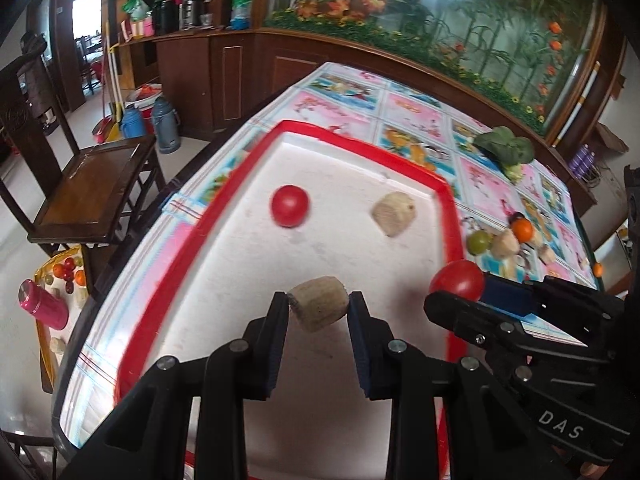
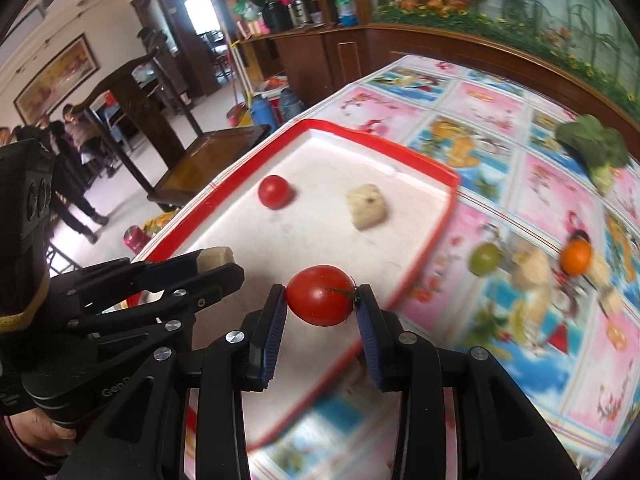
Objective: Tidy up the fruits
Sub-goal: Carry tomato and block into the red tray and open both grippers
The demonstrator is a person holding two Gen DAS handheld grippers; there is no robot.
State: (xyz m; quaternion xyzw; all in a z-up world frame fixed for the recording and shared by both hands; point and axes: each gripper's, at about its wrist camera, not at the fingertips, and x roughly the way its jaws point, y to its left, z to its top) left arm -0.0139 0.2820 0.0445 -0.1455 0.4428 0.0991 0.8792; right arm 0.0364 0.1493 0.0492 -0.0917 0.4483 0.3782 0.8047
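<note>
A red-rimmed white tray (image 1: 344,140) (image 2: 440,208) lies on the patterned tablecloth. In it lie a red tomato (image 1: 290,205) (image 2: 274,191) and a beige fruit chunk (image 1: 394,213) (image 2: 367,205). My left gripper (image 1: 319,307) is shut on a second beige chunk (image 1: 319,307) above the tray; it also shows in the right wrist view (image 2: 216,260). My right gripper (image 2: 321,296) is shut on a second tomato (image 2: 321,295) over the tray's right rim; that tomato also shows in the left wrist view (image 1: 458,280). To the right of the tray lie a green fruit (image 1: 479,242) (image 2: 485,258), an orange one (image 1: 523,230) (image 2: 575,258) and more beige chunks (image 1: 505,244) (image 2: 531,268).
A broccoli head (image 1: 506,146) (image 2: 596,146) lies at the table's far right. A wooden chair (image 1: 92,184) stands left of the table. A pink bottle (image 1: 43,304) and more fruit lie on a low stand at the left. A wooden cabinet runs behind the table.
</note>
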